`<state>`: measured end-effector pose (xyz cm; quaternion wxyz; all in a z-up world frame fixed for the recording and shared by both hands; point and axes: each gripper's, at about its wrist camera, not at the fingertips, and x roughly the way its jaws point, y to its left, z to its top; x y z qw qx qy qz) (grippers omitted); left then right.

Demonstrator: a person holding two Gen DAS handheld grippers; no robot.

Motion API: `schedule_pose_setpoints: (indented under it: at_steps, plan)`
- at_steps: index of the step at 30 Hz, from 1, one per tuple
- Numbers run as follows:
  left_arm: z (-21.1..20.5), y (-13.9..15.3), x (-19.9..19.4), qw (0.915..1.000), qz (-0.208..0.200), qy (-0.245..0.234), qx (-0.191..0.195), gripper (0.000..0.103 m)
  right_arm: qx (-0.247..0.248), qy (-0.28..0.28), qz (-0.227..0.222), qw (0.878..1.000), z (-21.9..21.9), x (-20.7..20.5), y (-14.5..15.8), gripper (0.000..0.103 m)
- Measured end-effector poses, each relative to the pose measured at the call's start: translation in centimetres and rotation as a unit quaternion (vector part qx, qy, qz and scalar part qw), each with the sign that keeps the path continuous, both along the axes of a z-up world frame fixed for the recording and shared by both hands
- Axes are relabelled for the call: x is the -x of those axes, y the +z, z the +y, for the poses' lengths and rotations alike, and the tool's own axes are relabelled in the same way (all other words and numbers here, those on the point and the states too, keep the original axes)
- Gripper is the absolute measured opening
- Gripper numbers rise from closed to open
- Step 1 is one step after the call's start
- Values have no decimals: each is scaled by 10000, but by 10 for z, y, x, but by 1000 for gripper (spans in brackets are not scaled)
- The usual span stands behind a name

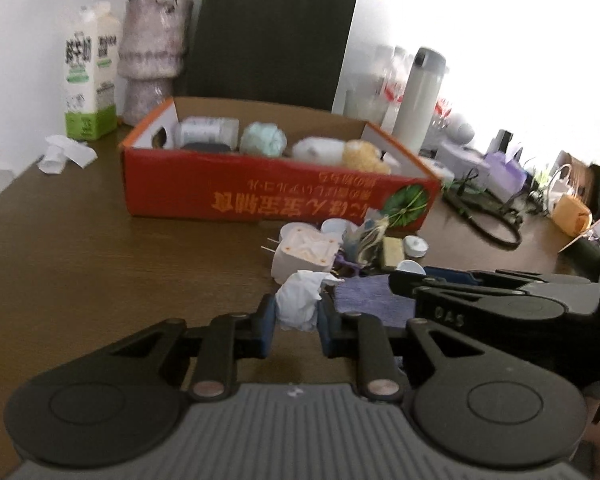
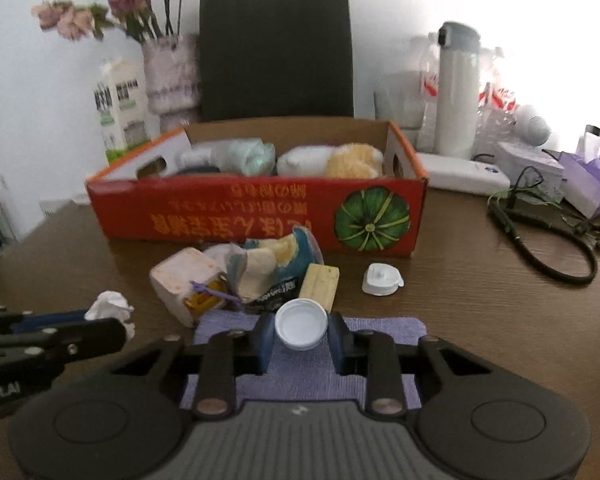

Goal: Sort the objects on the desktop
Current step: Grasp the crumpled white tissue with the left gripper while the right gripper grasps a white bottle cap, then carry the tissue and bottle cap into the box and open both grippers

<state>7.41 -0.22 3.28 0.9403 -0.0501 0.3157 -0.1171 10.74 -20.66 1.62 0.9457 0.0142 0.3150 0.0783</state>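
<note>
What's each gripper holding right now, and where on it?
Left gripper: crumpled tissue, pinched at its sides. Right gripper: white cap, gripped across its rim.

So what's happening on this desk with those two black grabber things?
Someone is tidying a cluttered wooden desk using two hand-held grippers. The left gripper has its fingers around a crumpled white tissue. The right gripper has a white bottle cap between its fingers, over a purple cloth. Behind them, a red cardboard box already holds several soft items, and more clutter waits in front of it.
</note>
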Motion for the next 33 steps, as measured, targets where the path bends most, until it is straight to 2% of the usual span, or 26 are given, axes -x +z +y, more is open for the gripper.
schedule_pose_setpoints:
  at_steps: [4, 8, 12, 16, 19, 22, 26, 33]
  plan:
    - [3, 13, 36, 9995, -257, 106, -131, 22, -143, 38, -188, 9997, -8, 46, 14, 27]
    - [2, 17, 72, 9980, -451, 280, -354, 22, -58, 134, -256, 9996, -11, 93, 19, 27]
    - [3, 14, 106, 9973, -498, 375, -400, 22, 39, 67, -296, 9995, -11, 136, 17, 27]
    - [-2, 7, 137, 9976, -434, 287, -452, 22, -199, 98, -313, 9993, -16, 175, 14, 27]
    - [-6, 6, 158, 9979, -414, 216, -454, 23, -224, 93, -491, 9985, -17, 208, 14, 27]
    - [-12, 2, 179, 9981, -420, 94, -439, 23, -453, 92, -543, 9975, -20, 231, 13, 27]
    - [-21, -2, 198, 9979, -454, 7, -461, 23, -412, 122, -686, 9967, -19, 251, 18, 27]
    - [-20, 6, 207, 9971, -640, 4, -418, 23, -504, 76, -777, 9957, -23, 258, 25, 27]
